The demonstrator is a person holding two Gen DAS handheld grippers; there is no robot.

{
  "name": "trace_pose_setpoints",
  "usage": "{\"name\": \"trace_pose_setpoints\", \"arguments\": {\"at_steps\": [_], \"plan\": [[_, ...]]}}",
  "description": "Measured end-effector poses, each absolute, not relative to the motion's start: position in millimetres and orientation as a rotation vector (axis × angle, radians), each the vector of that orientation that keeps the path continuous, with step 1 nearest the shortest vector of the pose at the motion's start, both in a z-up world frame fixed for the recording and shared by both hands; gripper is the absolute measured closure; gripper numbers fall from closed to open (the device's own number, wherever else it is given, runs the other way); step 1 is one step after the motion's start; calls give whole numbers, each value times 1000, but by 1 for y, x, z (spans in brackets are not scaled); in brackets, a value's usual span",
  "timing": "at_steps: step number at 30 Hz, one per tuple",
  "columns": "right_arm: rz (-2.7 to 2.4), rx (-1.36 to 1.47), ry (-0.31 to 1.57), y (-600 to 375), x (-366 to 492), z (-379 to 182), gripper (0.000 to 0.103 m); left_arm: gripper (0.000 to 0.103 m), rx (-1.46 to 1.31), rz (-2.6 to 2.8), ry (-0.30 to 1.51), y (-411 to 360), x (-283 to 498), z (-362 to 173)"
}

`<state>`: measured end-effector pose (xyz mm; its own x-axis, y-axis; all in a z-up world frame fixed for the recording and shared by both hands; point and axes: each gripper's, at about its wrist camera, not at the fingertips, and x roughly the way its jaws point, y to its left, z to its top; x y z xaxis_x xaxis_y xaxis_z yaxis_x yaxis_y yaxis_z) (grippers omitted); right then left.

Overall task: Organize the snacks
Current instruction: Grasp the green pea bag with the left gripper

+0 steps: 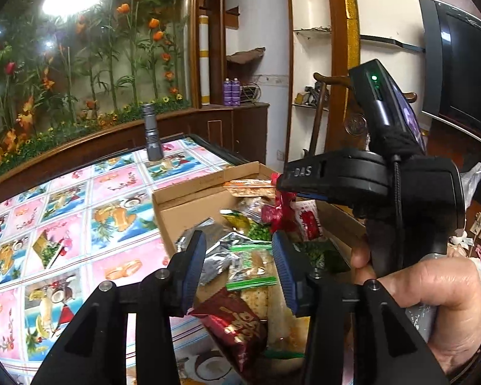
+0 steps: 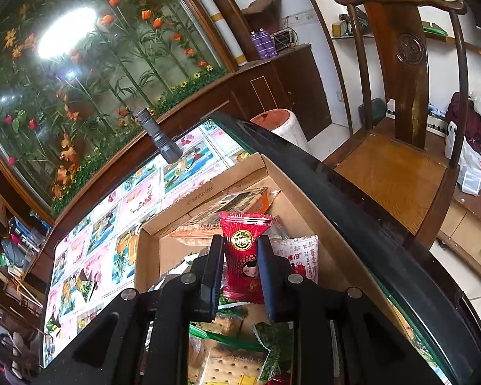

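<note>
A cardboard box (image 1: 176,215) full of snack packets sits on the table; it also shows in the right wrist view (image 2: 147,256). My right gripper (image 2: 240,250) is shut on a red snack packet (image 2: 242,250) and holds it above the box. In the left wrist view that gripper (image 1: 285,189) hangs over the box with the red packet (image 1: 280,208) below its tip. My left gripper (image 1: 239,250) is open and empty above a green-sealed cracker bag (image 1: 251,266), a silver packet (image 1: 215,250) and a dark red packet (image 1: 237,327).
A grey flashlight (image 1: 151,134) stands on the patterned tablecloth (image 1: 64,224) beyond the box. The table's dark edge (image 2: 320,173) runs right of the box. A wooden chair (image 2: 400,147) stands beside the table. A flower panel and cabinets lie behind.
</note>
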<state>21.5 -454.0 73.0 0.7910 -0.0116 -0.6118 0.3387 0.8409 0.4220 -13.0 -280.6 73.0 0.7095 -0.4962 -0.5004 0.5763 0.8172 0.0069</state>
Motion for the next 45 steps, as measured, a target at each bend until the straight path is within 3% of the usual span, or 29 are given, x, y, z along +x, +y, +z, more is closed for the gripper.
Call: {"name": "trace_pose_setpoints", "arguments": {"at_steps": [18,24,32,35,40,45], "plan": [[-193,482,469,-443,9,90,79,60,99,-450,527,-198,4,83],[-85,413,359,-418,-2,104,79,52,83,-290,557,-131,29,77],[-2,316,382,-385,4,100,79,47,5,277,723,1,86,53],[13,314,396,-382,6,97,79,32,21,472,731,20,96,47],[14,301,394,-381,6,96,79,25,31,571,736,35,111,39],[9,255,362,-370,0,101,79,25,-29,561,838,53,133,20]]}}
